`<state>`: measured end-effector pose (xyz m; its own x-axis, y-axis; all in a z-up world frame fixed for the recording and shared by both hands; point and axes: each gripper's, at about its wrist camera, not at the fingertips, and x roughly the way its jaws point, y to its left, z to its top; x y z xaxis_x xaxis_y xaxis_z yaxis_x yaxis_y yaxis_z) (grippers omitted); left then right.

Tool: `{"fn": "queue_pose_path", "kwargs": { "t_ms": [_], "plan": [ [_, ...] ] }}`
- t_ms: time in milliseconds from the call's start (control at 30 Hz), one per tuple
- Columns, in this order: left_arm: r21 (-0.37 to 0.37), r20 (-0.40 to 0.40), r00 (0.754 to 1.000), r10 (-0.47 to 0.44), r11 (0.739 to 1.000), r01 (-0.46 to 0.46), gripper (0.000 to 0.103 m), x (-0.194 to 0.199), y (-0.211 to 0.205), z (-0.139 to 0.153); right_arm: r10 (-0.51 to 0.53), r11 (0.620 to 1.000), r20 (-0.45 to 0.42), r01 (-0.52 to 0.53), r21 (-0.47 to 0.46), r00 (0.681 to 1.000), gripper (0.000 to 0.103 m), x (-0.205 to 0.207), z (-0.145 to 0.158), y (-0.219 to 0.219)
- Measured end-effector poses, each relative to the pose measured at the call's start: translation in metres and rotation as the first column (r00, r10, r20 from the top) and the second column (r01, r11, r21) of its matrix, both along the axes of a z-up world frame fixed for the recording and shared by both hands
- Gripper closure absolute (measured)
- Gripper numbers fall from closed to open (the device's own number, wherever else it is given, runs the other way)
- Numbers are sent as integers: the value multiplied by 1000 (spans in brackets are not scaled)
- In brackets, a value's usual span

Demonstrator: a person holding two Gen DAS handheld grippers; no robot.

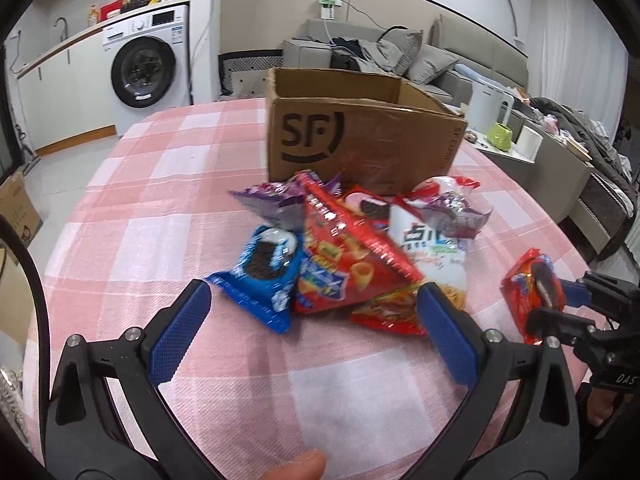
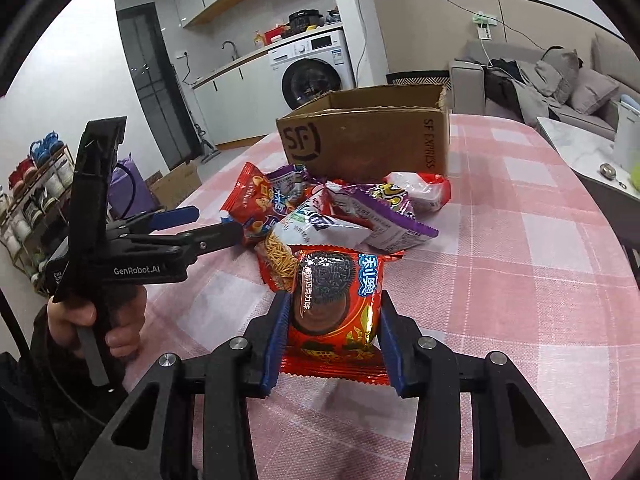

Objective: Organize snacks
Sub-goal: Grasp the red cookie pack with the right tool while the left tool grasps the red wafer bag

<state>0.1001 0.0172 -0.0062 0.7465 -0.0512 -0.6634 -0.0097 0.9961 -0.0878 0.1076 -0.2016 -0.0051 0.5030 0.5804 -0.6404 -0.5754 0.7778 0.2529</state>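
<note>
Blue-padded fingers of the right tool (image 2: pixel 334 336) lie nearest the lens, clamped on both long sides of a red cookie pack (image 2: pixel 336 308). The pack is held face up by its middle, above the surface (image 2: pixel 520 280), its crimped lower seam hanging free below the pads; this grip probably suits carrying it to the box (image 2: pixel 368 140). In the left wrist view the same pack (image 1: pixel 534 294) appears at far right, apart from the heap.

Left tool (image 1: pixel 312 316): jaws spread wide, holding nothing, poised just short of the snack pile (image 1: pixel 352 248). One pad stands by a blue cookie pack (image 1: pixel 266 276), the other by a red noodle bag (image 1: pixel 390 308). Judged from this, the next pick is likely from the pile's near edge.

Box: open-topped cardboard, printed "SF", standing directly behind the pile; its inside is not visible. Most snacks remain outside it, so the task appears to be at an early stage.

Surface: a table under a pink-and-white checked cloth. Room: a washer (image 1: pixel 144 72) under a kitchen counter at left, a grey sofa (image 1: pixel 420 56) with cushions behind, a side table with a green cup (image 1: pixel 500 136) at right, and a shoe rack (image 2: pixel 32 192) seen in the right wrist view.
</note>
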Motion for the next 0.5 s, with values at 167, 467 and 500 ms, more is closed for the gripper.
{"fn": "queue_pose_path", "kwargs": {
  "t_ms": [167, 467, 500],
  "plan": [
    [3, -24, 1000, -7, 1000, 7, 1, 19, -6, -3, -9, 1000, -10, 9, 10, 1000, 61, 3, 0, -4],
    [-34, -23, 999, -43, 999, 42, 17, 40, -2, -5, -19, 1000, -16, 19, 22, 1000, 61, 7, 0, -5],
    [-45, -25, 999, -47, 998, 46, 19, 42, -1, -6, -18, 1000, -15, 19, 22, 1000, 61, 6, 0, -5]
  ]
}}
